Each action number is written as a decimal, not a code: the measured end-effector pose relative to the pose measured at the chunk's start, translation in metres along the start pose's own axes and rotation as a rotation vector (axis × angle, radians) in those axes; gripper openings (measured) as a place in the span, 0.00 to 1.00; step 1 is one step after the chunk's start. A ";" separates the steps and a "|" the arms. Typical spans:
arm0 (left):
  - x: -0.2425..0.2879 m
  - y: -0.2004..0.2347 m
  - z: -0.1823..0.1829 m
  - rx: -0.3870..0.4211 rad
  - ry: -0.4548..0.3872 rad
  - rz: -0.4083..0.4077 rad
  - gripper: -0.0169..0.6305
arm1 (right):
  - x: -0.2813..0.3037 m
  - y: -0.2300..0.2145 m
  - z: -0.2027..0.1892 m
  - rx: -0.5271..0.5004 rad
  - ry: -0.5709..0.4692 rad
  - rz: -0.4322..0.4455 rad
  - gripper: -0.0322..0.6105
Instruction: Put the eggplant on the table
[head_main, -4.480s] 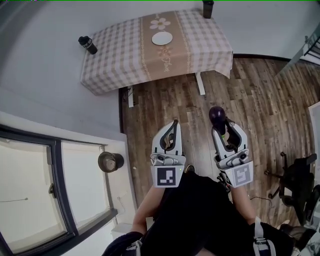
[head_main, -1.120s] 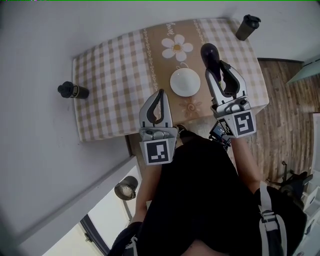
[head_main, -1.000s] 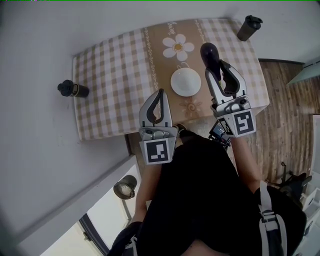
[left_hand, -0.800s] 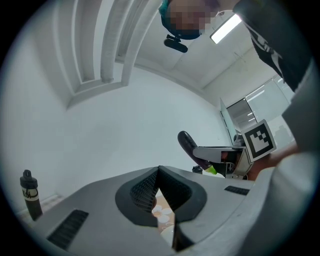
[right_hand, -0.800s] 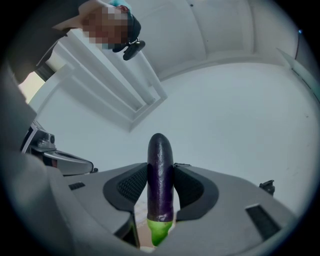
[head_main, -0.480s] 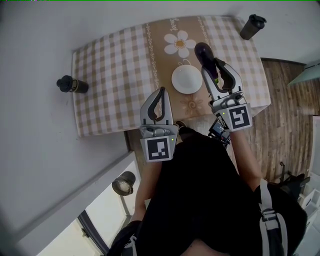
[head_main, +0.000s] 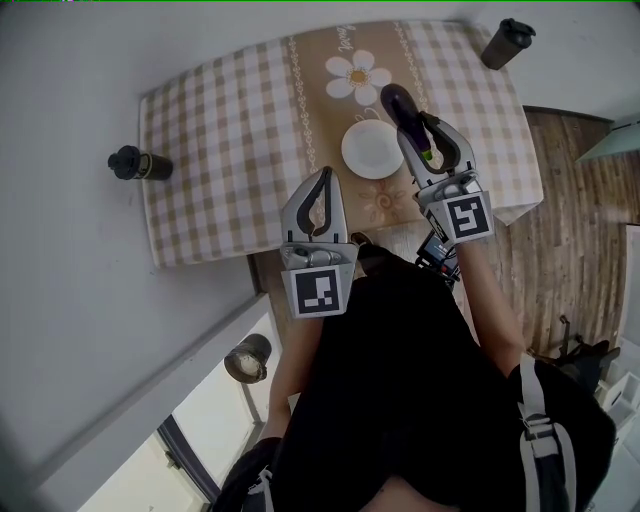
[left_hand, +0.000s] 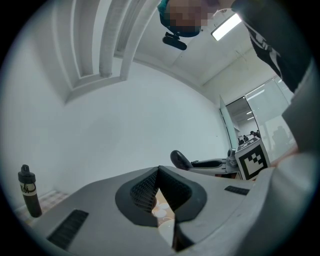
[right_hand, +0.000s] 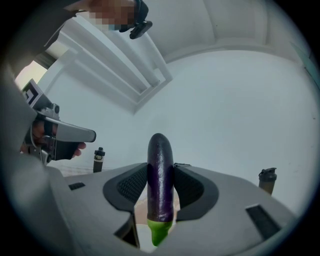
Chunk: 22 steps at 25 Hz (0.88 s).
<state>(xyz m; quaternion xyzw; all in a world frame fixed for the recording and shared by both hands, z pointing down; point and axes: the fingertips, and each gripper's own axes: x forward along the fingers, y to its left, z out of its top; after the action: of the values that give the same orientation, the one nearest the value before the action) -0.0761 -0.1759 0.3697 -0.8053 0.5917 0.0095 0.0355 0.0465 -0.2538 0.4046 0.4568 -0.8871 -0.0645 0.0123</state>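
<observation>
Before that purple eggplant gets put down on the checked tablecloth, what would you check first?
1. Grip: the right gripper clamps the purple eggplant at its middle, green stem toward the hand: ok.
2. Landing spot: bare checked tablecloth lies beside the round white plate: ok.
3. Height left above the cloth: cannot tell.
4. Other hand: the left gripper is shut, empty and off to the side: ok.
5. The black bottle and dark tumbler stand at the table's edges, away from the spot: ok.

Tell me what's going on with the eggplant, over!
Left gripper shut, empty. Right gripper shut on eggplant, above the table, not set down yet. White plate close beside it.
</observation>
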 end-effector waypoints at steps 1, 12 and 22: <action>0.000 0.000 0.000 0.002 0.000 0.000 0.03 | 0.001 0.000 -0.003 0.003 0.006 0.002 0.32; -0.003 0.002 -0.002 0.014 0.019 0.021 0.03 | 0.011 0.010 -0.033 0.021 0.063 0.040 0.32; 0.000 -0.002 -0.004 0.023 0.022 0.020 0.03 | 0.013 0.007 -0.071 0.045 0.133 0.042 0.32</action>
<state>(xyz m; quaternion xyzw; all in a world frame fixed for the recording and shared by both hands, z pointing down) -0.0747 -0.1753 0.3739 -0.7988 0.6003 -0.0057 0.0381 0.0391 -0.2679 0.4754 0.4416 -0.8949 -0.0136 0.0622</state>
